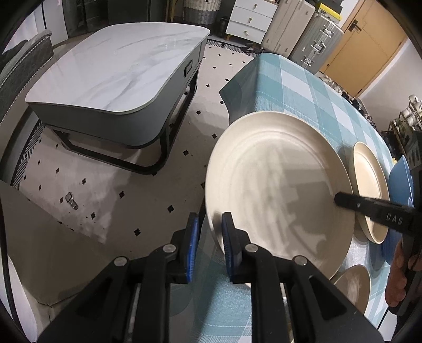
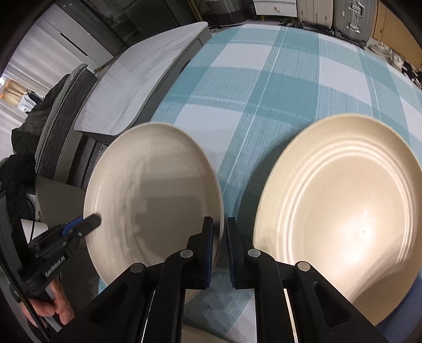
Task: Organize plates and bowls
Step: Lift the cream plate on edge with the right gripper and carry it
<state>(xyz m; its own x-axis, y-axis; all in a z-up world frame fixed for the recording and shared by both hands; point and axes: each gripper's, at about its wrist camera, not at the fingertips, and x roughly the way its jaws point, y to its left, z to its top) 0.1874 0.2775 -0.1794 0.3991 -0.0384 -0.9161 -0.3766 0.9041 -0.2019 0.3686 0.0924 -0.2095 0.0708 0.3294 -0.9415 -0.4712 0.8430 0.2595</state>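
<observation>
A large cream plate (image 1: pixel 279 184) is held tilted above the checked tablecloth (image 1: pixel 298 87), gripped on opposite rims by both grippers. My left gripper (image 1: pixel 209 237) is shut on its near left rim. My right gripper (image 2: pixel 220 245) is shut on the same plate's (image 2: pixel 153 192) right rim; its finger shows in the left wrist view (image 1: pixel 369 208). A second cream plate (image 2: pixel 340 211) lies flat on the cloth to the right, also seen in the left wrist view (image 1: pixel 370 190). A blue dish (image 1: pixel 398 182) sits beside it. A small cream bowl (image 1: pixel 352 287) sits near the front edge.
A marble-topped coffee table (image 1: pixel 116 66) stands on the patterned floor left of the dining table. A grey sofa edge (image 1: pixel 23 60) is at far left. Suitcases (image 1: pixel 313 39) and a white drawer unit (image 1: pixel 250 21) stand at the back.
</observation>
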